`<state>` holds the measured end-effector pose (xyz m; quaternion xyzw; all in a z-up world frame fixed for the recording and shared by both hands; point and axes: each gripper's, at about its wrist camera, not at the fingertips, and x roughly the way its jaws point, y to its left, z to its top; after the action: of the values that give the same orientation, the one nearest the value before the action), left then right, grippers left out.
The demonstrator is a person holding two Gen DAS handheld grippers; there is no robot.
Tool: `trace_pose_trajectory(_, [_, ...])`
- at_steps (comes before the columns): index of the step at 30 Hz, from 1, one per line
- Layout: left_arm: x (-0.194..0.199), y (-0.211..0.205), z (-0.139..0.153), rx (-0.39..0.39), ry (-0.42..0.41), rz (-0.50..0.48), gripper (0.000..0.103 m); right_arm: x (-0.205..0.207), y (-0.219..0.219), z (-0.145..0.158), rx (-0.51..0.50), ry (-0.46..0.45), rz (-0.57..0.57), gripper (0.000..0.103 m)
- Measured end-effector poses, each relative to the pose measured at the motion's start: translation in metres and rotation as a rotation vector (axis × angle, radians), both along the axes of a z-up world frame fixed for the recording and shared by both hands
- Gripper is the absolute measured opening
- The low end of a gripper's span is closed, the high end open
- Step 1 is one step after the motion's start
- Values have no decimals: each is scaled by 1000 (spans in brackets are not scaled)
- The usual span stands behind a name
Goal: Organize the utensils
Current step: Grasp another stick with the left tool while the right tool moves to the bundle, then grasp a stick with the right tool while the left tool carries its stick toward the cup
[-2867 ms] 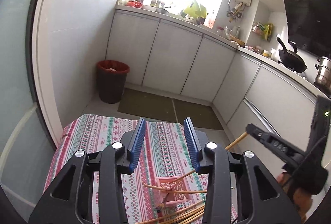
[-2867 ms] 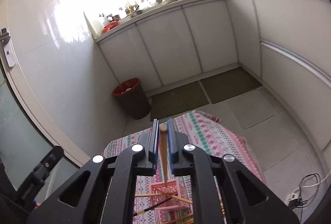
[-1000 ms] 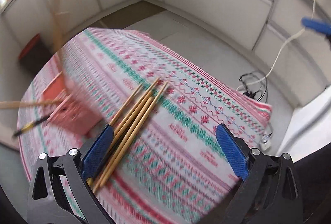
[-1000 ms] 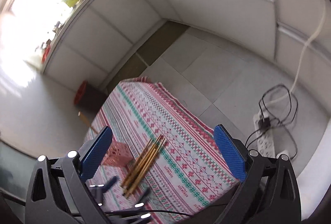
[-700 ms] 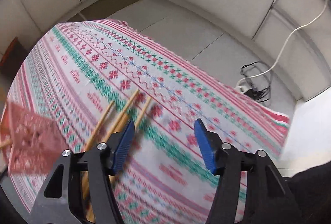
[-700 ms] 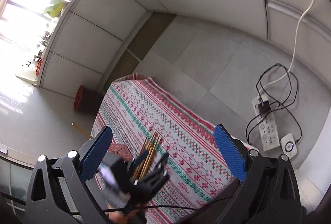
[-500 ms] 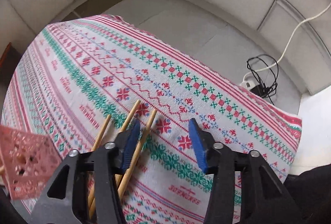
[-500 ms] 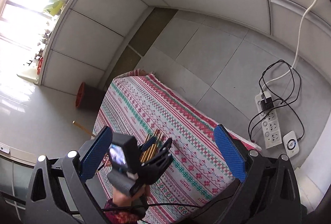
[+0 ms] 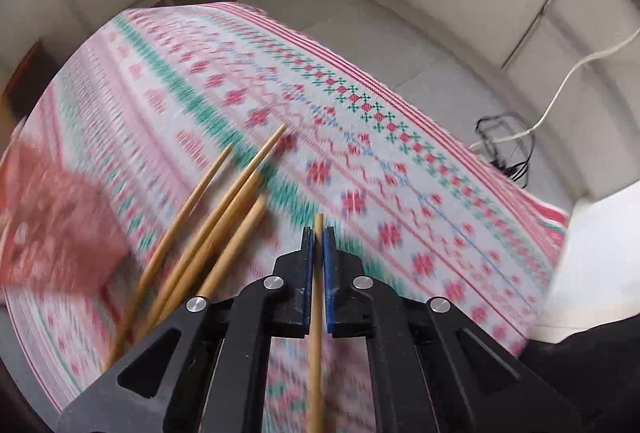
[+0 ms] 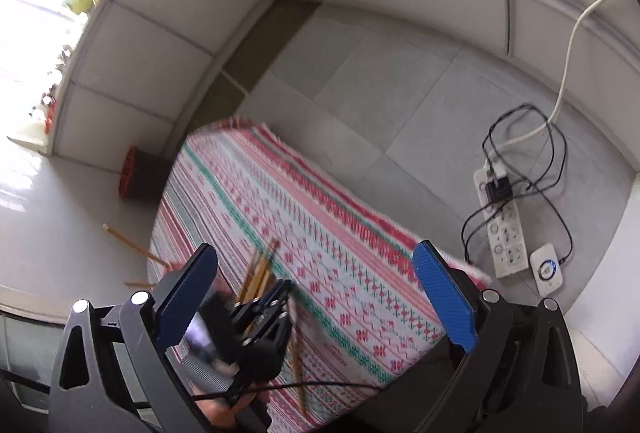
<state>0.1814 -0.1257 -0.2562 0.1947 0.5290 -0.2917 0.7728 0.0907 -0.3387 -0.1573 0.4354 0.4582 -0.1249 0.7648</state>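
Chopstick (image 9: 318, 297) clamped; power strip (image 10: 505, 229) right-wrist-only

Both handheld grippers are black plastic frames studded with silver screws. Ridged blue pads line the fingers (image 9: 306, 265). A thin black cable (image 10: 304, 387) trails below.

Home kitchen, seen from above the floor.
Beyond the right gripper (image 10: 316, 297): white base cabinets (image 10: 160, 33), grey tiled floor (image 10: 400, 81), red bin (image 10: 138, 175), patterned tablecloth (image 10: 280, 201), power strip (image 10: 506, 229).
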Motion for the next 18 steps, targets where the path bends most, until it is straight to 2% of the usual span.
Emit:
trace_pose_trajectory(3, [-24, 33, 33, -14, -30, 37, 4, 15, 16, -22, -9, 83, 52, 95])
trace_pose_trajectory(7, [-54, 83, 78, -89, -78, 122, 4, 42, 50, -53, -15, 171, 137, 93])
trace_pose_trajectory(8, [-62, 98, 91, -122, -94, 154, 4, 49, 63, -64, -4, 193, 159, 85])
trace_pose_trajectory(9, [-69, 111, 103, -160, -113, 176, 4, 53, 69, -73, 10, 206, 169, 73])
trace_pose_trajectory(11, [-79, 132, 122, -215, -142, 206, 4, 64, 90, -95, 107, 213, 178, 63])
trace_pose_trajectory(12, [-84, 141, 130, -238, -156, 217, 4, 67, 98, -99, 121, 209, 172, 59])
trace_pose_trajectory(18, [-88, 171, 147, -301, -191, 266, 4, 90, 141, -109, 9, 199, 134, 56])
